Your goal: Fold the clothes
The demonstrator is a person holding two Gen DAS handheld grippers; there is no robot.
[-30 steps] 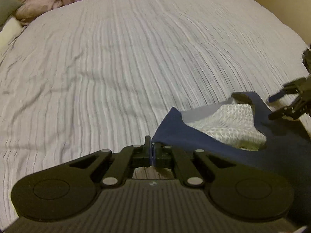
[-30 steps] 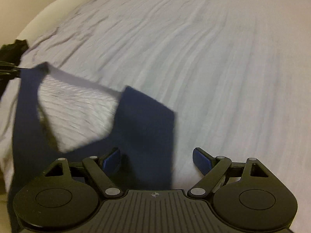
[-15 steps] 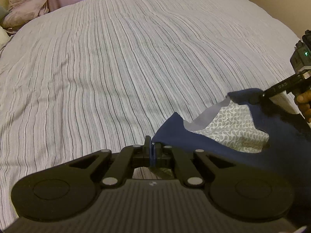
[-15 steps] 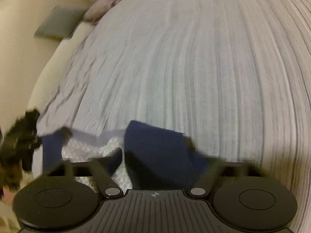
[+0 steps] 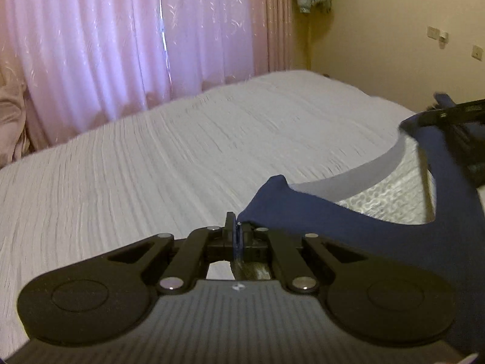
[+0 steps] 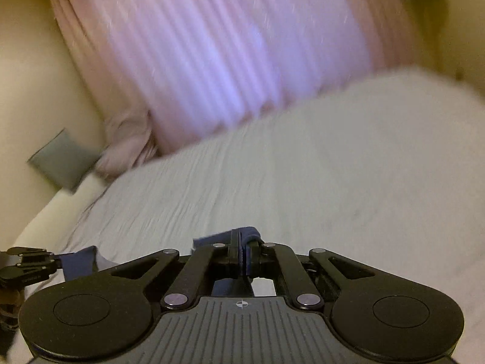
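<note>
One bed (image 5: pixel 182 157), striped pale cover, broad and flat; ample room for laying cloth out. Pink curtains (image 5: pixel 121 36) behind, grey pillow (image 6: pixel 60 163) at far side.

One navy garment (image 5: pixel 379 221), sleeveless by the look, pale patterned lining showing through neck opening; held up off bed, stretched between both tongs, lower part hanging out of sight.

Two tongs, both closed on cloth:
- left tongs (image 5: pixel 235 230), clamped tight on one shoulder strap, thin blue edge pinched between pads.
- right tongs (image 6: pixel 242 251), likewise clamped on other strap, small fold of navy bunched at tips.

Step judged in hand: carrying or spreading garment held by shoulders, for laying on bed.

Notes for doing well: keep both grips level and equally taut, so neckline stays straight and no twist forms. Lower hem end onto cover ahead of shoulders, draw gently away to smooth body flat. Avoid slackening either grip until cloth rests fully on bed. Right view blurred; exact depth of bite there hard to tell.
</note>
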